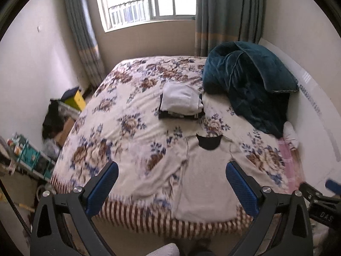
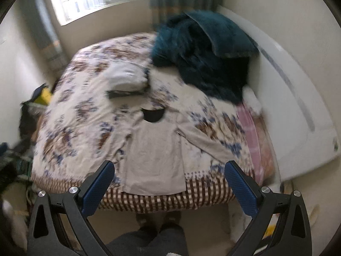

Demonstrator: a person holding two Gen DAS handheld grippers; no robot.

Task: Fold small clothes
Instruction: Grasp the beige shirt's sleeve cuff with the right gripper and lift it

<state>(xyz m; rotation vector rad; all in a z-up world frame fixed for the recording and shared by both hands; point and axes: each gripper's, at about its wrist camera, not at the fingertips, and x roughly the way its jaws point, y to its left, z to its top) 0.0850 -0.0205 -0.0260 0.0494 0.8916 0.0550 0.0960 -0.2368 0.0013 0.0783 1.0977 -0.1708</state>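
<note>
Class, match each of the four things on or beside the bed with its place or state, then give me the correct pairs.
Things:
1. shirt
2. folded stack
3. teal blanket
4. yellow box

Places or states:
A. on the floor beside the bed
B. spread flat at the bed's near edge
C. heaped by the headboard
D. piled neatly mid-bed

Pairs: 1-B, 2-D, 3-C, 4-A

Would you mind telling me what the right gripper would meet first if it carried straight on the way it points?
Probably the light shirt spread flat near the bed's edge; the open right gripper points at its lower half, though depth is unclear.
</note>
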